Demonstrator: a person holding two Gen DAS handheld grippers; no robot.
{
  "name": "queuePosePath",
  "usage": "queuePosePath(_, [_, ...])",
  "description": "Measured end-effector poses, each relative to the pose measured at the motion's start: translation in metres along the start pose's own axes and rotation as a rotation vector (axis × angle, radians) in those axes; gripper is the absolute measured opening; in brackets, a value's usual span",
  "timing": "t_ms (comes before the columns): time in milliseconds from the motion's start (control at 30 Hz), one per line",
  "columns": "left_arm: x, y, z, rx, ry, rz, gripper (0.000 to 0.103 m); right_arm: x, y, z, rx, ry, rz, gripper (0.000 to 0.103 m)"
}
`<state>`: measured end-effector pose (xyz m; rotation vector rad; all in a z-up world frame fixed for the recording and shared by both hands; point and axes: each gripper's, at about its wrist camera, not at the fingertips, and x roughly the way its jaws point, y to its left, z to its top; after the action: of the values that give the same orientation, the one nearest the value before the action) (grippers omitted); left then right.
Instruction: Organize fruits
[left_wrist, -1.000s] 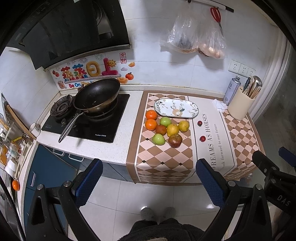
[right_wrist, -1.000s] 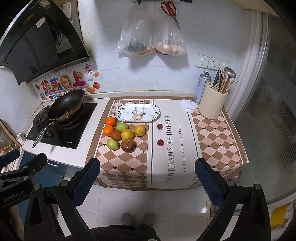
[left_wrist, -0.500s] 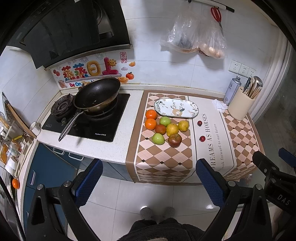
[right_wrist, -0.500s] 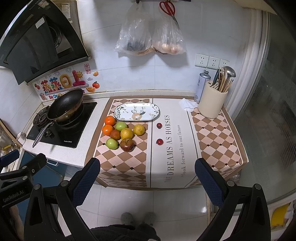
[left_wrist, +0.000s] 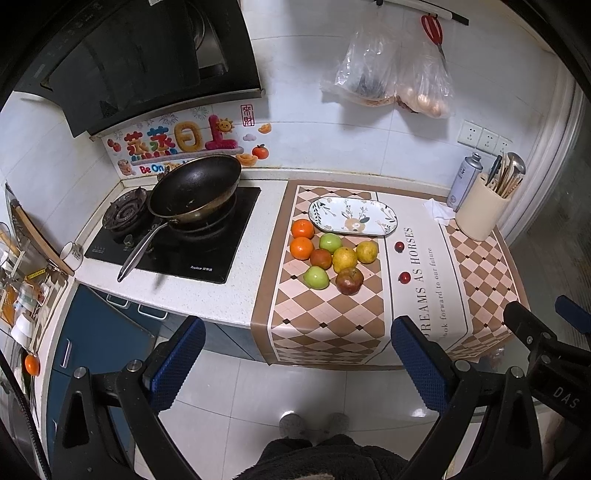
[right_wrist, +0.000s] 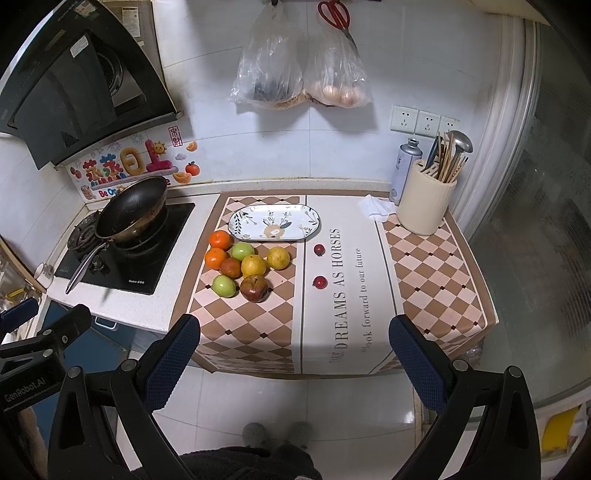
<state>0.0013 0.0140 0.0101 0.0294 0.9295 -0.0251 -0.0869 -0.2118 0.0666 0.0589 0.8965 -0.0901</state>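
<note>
Both the left gripper (left_wrist: 295, 363) and the right gripper (right_wrist: 293, 358) have jaws spread wide, holding nothing, before the desk's (right_wrist: 177, 258) front edge. The fruits (right_wrist: 245, 264) sit beside the plate (right_wrist: 273, 222).

Both units same build: black angular plastic finger arms, silver screws at the pivots, blue textured pads at the tips. Left gripper (left_wrist: 297, 360) – its pads (left_wrist: 178, 363) show a fine diamond knurl. Right gripper (right_wrist: 295, 358) – identical pads (right_wrist: 416, 363). White lettering on the bodies: "GenRobot.AI" on one side, "DAS" on the other. Person wears a dark fuzzy garment (right_wrist: 247, 463) and grey slippers (left_wrist: 291, 424).
</note>
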Motion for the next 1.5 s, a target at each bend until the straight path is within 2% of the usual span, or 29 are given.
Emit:
queuePosePath(567, [0.004,0.001,0.002,0.000,0.005,-0.008,0.103,0.003,0.000,0.002,0.005,0.002,0.000,0.103])
queuePosePath(800, [0.022,0.000,0.013,0.006,-0.002,-0.010,0.103,0.015,0.004,0.002,0.026,0.012,-0.002,0.103])
queuePosePath(900, [0.030,0.008,0.021,0.004,-0.066,0.018,0.103,0.027,0.006,0.006,0.062,-0.006,0.019,0.103])
queuePosePath(967, [0.040,0.015,0.025,0.015,-0.116,0.061,0.103,0.035,0.008,0.008,0.081,-0.045,0.043,0.103])
queuePosePath(1067, [0.066,0.028,0.031,0.041,-0.145,0.130,0.103,0.061,0.013,0.015,0.101,-0.034,0.045,0.103])
queuePosePath(1167, [0.106,0.042,0.037,0.041,-0.106,0.153,0.103,0.095,0.015,0.023,0.147,0.017,0.079,0.103])
queuePosePath(1300, [0.167,0.057,0.049,0.003,0.030,0.149,0.103,0.163,0.014,0.031,0.204,0.131,0.148,0.103])
queuePosePath(1333, [0.183,0.060,0.051,-0.014,0.062,0.146,0.103,0.183,0.013,0.034,0.214,0.155,0.167,0.100])
queuePosePath(1433, [0.231,0.063,0.060,-0.060,0.166,0.131,0.103,0.247,0.005,0.046,0.246,0.213,0.205,0.082])
queuePosePath(1500, [0.270,0.062,0.068,-0.089,0.238,0.133,0.103,0.301,-0.001,0.057,0.259,0.281,0.220,0.082])
